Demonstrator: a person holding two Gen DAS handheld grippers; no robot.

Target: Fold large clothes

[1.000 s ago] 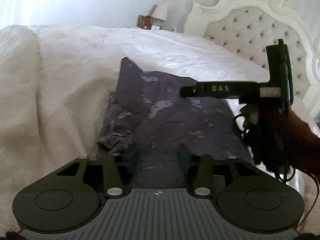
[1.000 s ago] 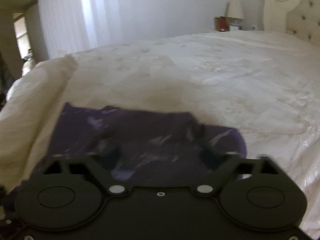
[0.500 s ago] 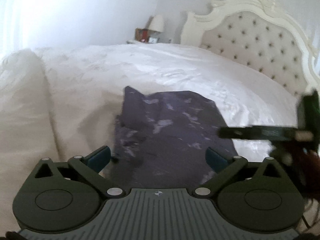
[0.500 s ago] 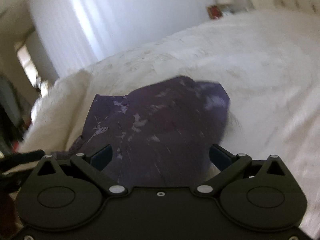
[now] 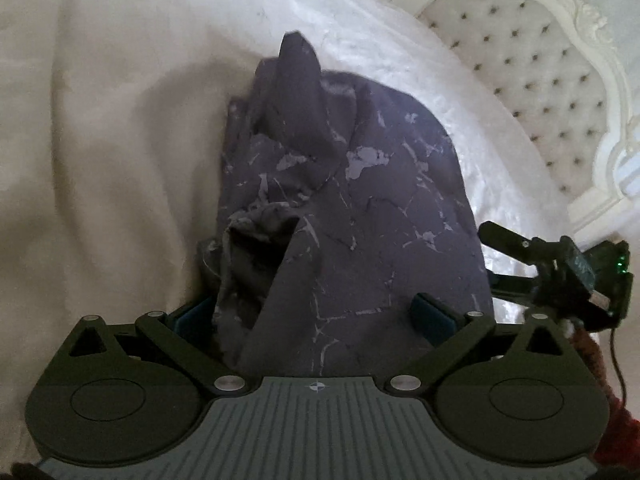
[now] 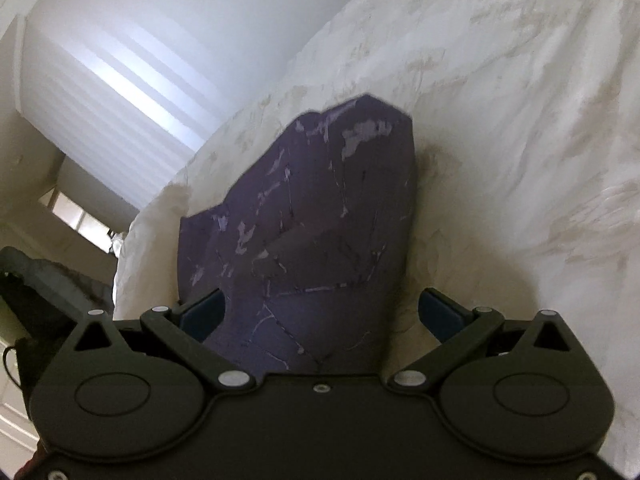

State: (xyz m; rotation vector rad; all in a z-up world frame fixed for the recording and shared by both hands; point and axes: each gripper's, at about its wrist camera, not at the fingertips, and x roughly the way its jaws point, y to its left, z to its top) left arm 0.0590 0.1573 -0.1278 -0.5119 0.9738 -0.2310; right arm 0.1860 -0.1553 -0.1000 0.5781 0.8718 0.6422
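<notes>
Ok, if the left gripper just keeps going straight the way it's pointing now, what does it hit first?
Most likely the dark purple garment, which lies on the white bedspread directly ahead, filling the space between the open left gripper's pads. Depth is hard to judge, but nothing else sits in that line.

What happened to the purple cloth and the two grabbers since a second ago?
Both grippers let go: the left gripper and right gripper pinched the purple garment before, and their jaws have just been opening; now they stand wide with cloth lying loose between them. Both tipped down closer over it. The garment stayed on the white bedspread, one edge bunched.
</notes>
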